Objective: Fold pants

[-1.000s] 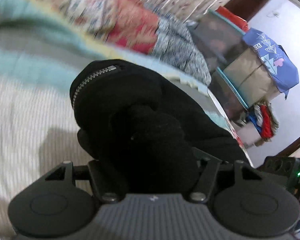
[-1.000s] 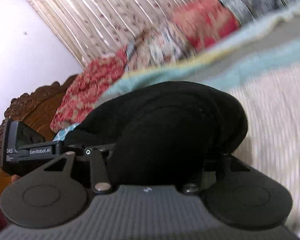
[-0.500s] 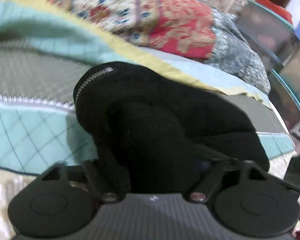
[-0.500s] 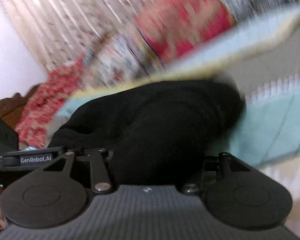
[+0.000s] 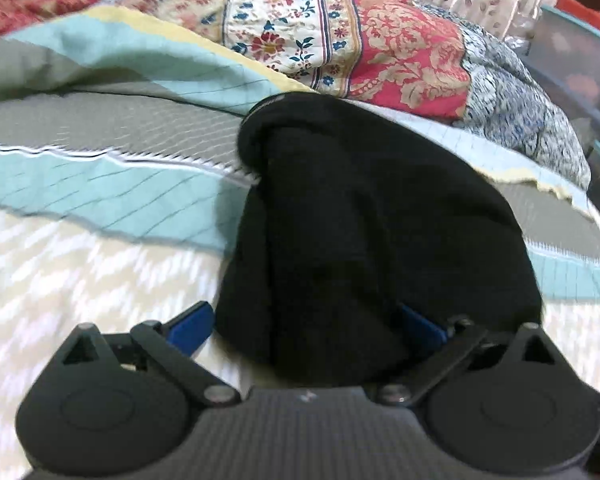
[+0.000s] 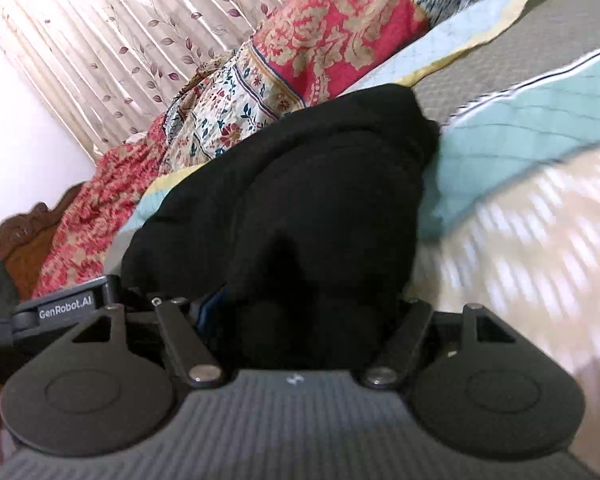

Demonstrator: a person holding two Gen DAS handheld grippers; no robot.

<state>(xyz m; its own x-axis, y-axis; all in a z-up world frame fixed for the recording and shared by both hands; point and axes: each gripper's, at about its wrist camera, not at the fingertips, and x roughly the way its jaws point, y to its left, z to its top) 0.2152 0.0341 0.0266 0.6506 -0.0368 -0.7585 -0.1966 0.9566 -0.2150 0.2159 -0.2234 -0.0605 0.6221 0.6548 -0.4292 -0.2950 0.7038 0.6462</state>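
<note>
The black pants (image 5: pixel 372 232) hang bunched between my two grippers, over the bed. In the left wrist view, my left gripper (image 5: pixel 304 332) has its blue-padded fingers (image 5: pixel 188 326) spread apart with the black cloth lying between them. In the right wrist view the pants (image 6: pixel 320 200) fill the middle, and my right gripper (image 6: pixel 300 320) is shut on a thick fold of them; its fingertips are buried in the cloth. The left gripper's body (image 6: pixel 56 308), marked GenRobot.AI, shows at the left of the right wrist view.
The bed carries a teal, grey and cream striped cover (image 5: pixel 100 184). A red floral quilt (image 5: pixel 340 28) lies bunched at the far side, below a leaf-print curtain (image 6: pixel 112 32). A carved wooden headboard (image 6: pixel 24 232) is at the left. Storage boxes (image 5: pixel 576 60) stand at the right.
Both grippers carried the pants forward over the bed, toward the quilt. The left gripper's fingers have spread apart, showing the blue pads. The zipper has turned mostly out of sight.
</note>
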